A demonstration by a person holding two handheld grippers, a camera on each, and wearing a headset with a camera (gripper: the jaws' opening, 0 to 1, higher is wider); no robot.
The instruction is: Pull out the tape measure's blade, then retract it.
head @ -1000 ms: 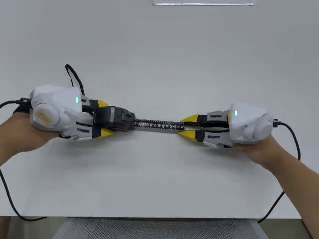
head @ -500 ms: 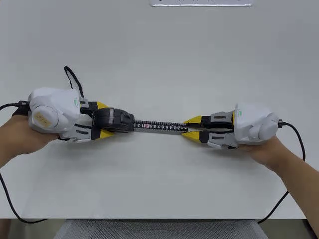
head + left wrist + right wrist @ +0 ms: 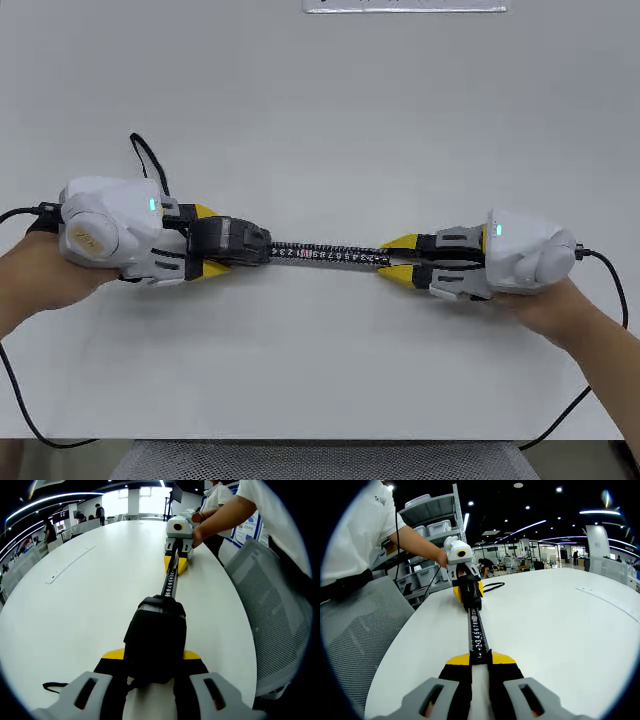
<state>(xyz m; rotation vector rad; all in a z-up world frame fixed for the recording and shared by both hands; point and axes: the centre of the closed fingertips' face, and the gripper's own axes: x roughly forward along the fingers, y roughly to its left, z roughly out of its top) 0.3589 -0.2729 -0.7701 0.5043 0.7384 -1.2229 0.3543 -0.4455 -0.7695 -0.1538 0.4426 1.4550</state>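
A black tape measure case (image 3: pixel 230 240) sits low over the white table, clamped between the yellow-tipped fingers of my left gripper (image 3: pixel 214 241). In the left gripper view the case (image 3: pixel 156 639) bulks large between the jaws. Its blade (image 3: pixel 328 254), black with white and red numbers, stretches rightward to my right gripper (image 3: pixel 401 259), which is shut on the blade's end. The right gripper view shows the blade (image 3: pixel 476 632) running from my closed jaws (image 3: pixel 479 661) back to the case (image 3: pixel 468 589) in the left gripper.
The white table (image 3: pixel 320 120) spreads wide on all sides. A black strap loop (image 3: pixel 148 160) lies behind the left gripper. Cables trail off both grippers toward the near edge. A mesh chair (image 3: pixel 320 460) stands below the table's front edge.
My right gripper has moved further right with the blade's end, so more of the blade is drawn out. The left gripper and the case have stayed put.
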